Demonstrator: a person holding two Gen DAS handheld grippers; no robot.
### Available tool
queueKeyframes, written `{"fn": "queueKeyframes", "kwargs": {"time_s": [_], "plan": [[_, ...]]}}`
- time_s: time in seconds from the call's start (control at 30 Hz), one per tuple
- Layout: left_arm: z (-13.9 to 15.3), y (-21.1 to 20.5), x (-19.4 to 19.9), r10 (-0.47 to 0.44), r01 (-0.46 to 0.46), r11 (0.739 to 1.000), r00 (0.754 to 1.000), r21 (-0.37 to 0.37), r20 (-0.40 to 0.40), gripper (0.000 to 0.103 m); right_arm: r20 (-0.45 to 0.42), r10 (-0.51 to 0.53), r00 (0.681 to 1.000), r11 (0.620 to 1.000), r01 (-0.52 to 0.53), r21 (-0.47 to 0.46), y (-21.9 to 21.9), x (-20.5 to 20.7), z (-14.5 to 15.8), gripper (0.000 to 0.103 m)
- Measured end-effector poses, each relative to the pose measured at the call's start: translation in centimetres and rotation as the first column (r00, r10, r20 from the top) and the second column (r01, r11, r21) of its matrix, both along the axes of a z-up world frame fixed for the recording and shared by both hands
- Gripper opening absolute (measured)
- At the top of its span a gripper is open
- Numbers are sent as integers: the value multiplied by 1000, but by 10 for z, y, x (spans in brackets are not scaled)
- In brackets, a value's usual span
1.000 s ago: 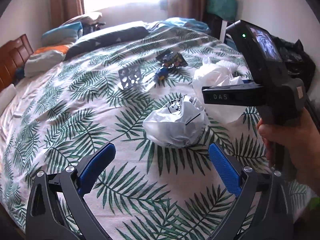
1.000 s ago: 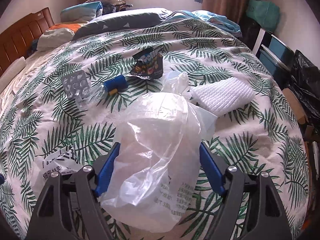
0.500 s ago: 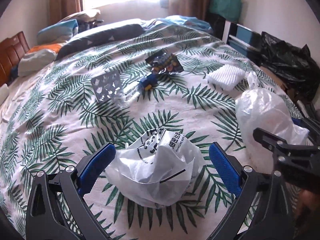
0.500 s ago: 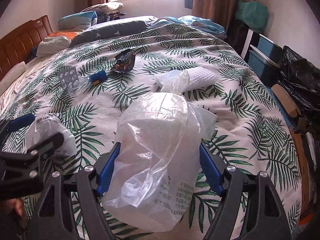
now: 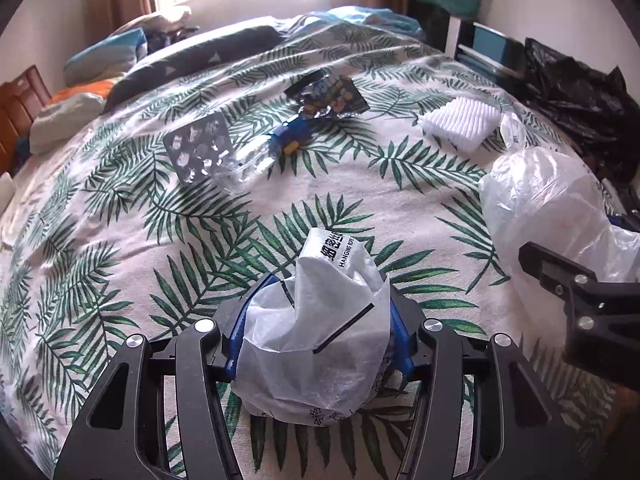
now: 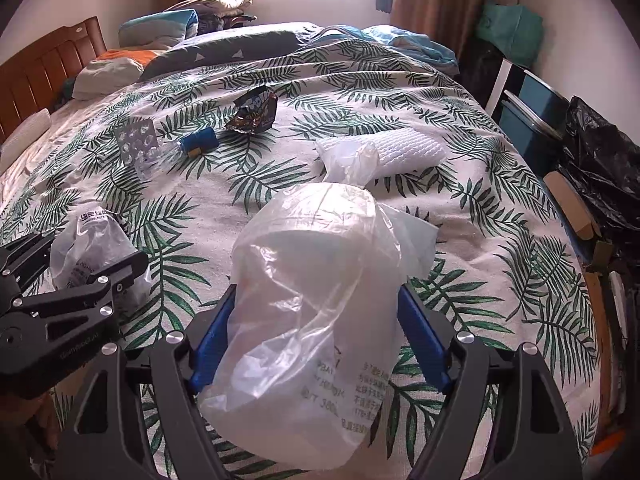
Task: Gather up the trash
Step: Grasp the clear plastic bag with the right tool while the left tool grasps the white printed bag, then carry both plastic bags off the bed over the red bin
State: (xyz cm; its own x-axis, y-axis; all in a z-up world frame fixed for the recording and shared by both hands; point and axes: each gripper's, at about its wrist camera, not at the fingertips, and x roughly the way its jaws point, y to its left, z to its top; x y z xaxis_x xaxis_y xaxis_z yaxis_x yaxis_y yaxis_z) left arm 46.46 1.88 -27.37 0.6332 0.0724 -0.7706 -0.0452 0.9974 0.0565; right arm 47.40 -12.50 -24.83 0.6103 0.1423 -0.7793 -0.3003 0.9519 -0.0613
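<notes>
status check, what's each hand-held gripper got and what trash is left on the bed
Left hand-held gripper shut on printed white bag. Right hand-held gripper shut on clear plastic bag. Blister pack, bottle, snack wrapper left on bed, path unobstructed.

Two grippers are at work: the left gripper squeezes one crumpled printed bag at the lower centre of its view, and the right gripper squeezes one clear plastic bag at the lower centre of its own. Across the upper half of the leaf-print bedspread lie one blister pack, one crushed bottle with a blue label, one dark snack wrapper and one white ribbed pad. One black rubbish bag sits at the right edge.
</notes>
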Motion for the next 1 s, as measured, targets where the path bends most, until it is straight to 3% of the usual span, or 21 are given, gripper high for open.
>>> {"fn": "queueKeyframes", "kwargs": {"time_s": [0.43, 1.0], "plan": [[7, -10, -49, -31, 31, 999, 999, 22, 7, 52, 20, 32, 999, 997, -33, 65, -9, -39, 14, 74], [41, -15, -146, -43, 43, 999, 998, 19, 34, 52, 36, 96, 995, 990, -99, 103, -20, -149, 38, 74]]}}
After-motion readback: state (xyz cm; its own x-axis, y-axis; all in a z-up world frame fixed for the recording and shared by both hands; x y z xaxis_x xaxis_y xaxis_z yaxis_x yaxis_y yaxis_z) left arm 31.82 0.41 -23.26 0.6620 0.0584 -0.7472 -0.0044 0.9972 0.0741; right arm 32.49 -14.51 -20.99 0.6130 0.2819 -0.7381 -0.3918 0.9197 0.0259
